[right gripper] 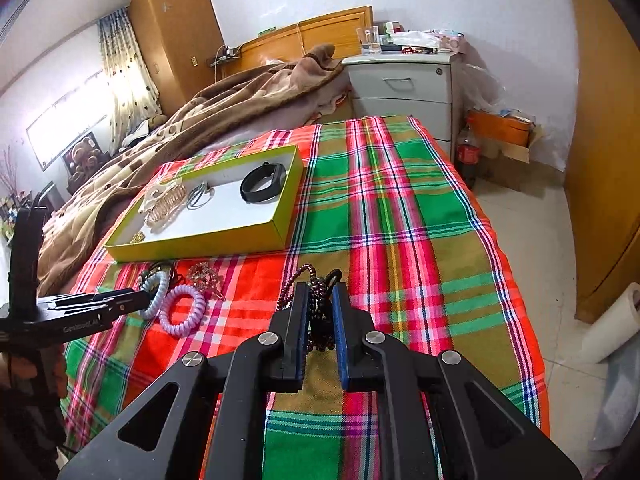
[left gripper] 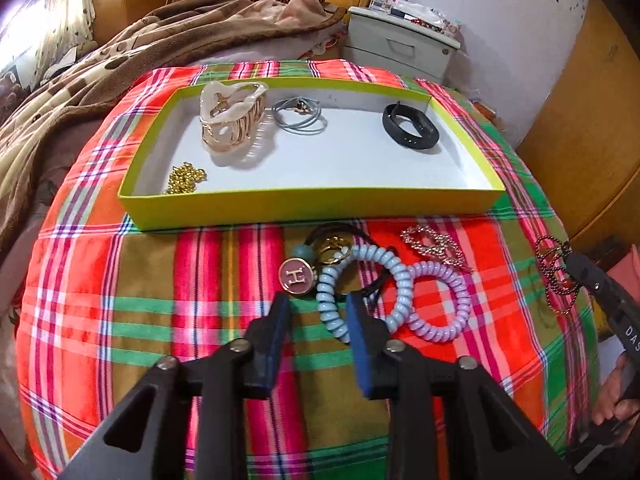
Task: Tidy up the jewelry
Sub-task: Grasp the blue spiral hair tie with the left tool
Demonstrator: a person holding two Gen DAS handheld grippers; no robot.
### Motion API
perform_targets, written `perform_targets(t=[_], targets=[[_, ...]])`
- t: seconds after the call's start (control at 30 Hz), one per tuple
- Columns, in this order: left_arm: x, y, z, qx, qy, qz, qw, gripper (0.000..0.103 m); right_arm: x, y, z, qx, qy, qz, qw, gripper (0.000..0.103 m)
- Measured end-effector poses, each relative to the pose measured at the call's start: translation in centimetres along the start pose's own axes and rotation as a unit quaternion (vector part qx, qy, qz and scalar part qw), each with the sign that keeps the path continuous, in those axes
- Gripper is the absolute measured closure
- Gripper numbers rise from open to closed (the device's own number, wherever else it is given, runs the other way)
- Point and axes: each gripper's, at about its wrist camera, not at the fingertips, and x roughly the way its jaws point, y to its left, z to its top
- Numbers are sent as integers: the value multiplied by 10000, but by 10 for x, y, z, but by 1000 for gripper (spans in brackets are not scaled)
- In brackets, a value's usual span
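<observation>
On the plaid bedspread (left gripper: 120, 320), I am closing my left gripper (left gripper: 318, 306) around the blue coil tie (left gripper: 332, 304); my right gripper (right gripper: 320, 312) is pinching the dark bead necklace (right gripper: 316, 308), both bound for the tray (left gripper: 304, 200).

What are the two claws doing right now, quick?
Left claw: closing around the light blue coil hair tie; a firm grip cannot be told.
Right claw: shut on a dark red bead bracelet.
</observation>
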Motion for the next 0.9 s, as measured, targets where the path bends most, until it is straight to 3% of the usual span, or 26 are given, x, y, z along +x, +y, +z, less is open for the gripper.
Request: perform_targets(t=[0.1, 0.23, 0.5, 0.9], targets=[[1, 1, 1, 99, 51, 122, 9999, 86, -1, 0, 0, 17, -21, 8, 10000, 91], [-1, 2, -3, 250, 66, 179, 9995, 91, -1, 0, -1, 22, -24, 13, 10000, 91], [-1, -4, -5, 551, 74, 358, 9978, 91, -2, 5, 1, 1, -35, 45, 10000, 91], [-12, 4, -12, 402, -124, 60, 9991, 93, -4, 12, 0, -19, -31, 38, 10000, 91]])
